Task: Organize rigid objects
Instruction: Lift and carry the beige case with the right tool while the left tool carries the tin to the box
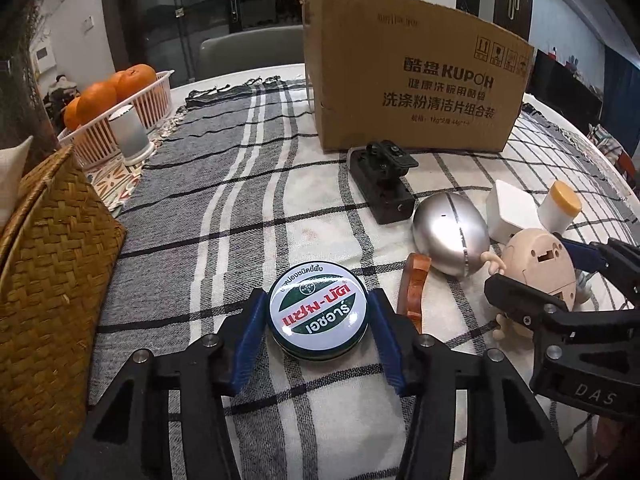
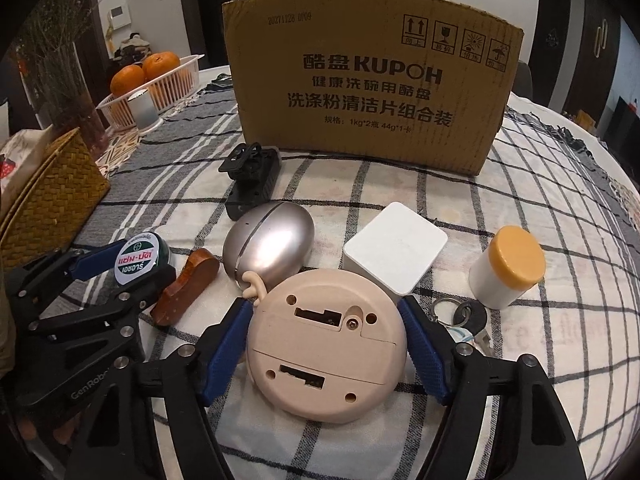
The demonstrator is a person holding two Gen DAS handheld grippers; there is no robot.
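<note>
We take the cardboard box (image 2: 368,92) as landmark. Left and well in front of it, the left tool (image 1: 318,316) brackets the balm tin (image 1: 317,312) on the worktop (image 1: 224,208); its pads sit at the rim, but we cannot tell whether they press. We square them across the widest part before lifting. Directly in front of the box, the right tool (image 2: 326,346) flanks the beige toy (image 2: 326,348), slightly spread. We close on the round body, clear of the silver egg (image 2: 268,240).
</note>
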